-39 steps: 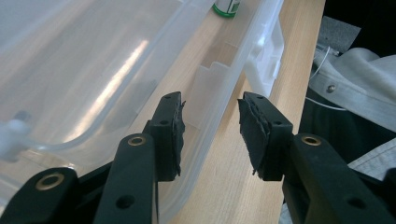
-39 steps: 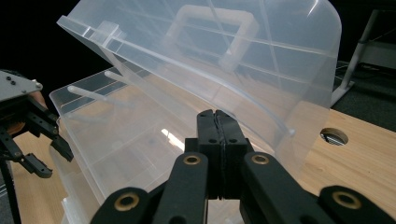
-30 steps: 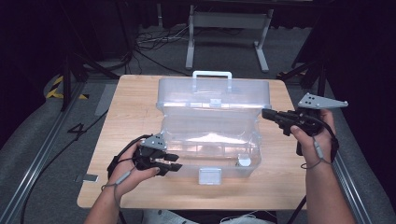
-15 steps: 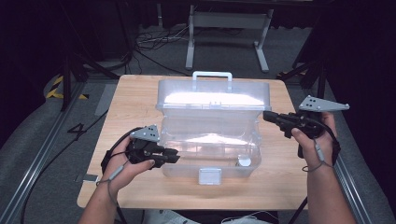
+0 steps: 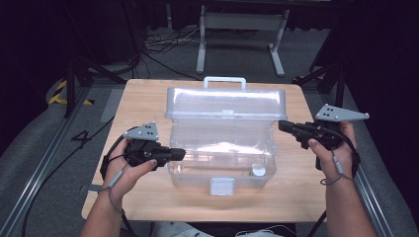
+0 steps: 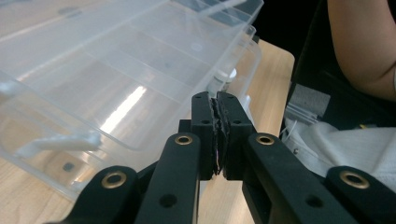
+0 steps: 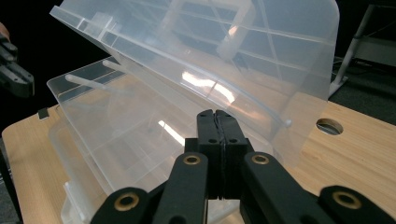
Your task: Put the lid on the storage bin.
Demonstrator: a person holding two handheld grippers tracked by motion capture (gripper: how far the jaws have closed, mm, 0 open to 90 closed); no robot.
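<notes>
Our left gripper [image 5: 179,154] at clear box [image 5: 222,163] left wall, jaws just closing, together, nothing between. Box mid-table, lid [image 5: 226,104] raised. Right gripper [image 5: 282,126] pinched empty at lid's right edge. Step, we judge: handling lid; next needs steady push.

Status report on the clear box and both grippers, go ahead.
Left gripper just closing, nothing between jaws, at box's left wall. Right gripper shut, empty, by the lid. Clear box open. Nothing in the way.
</notes>
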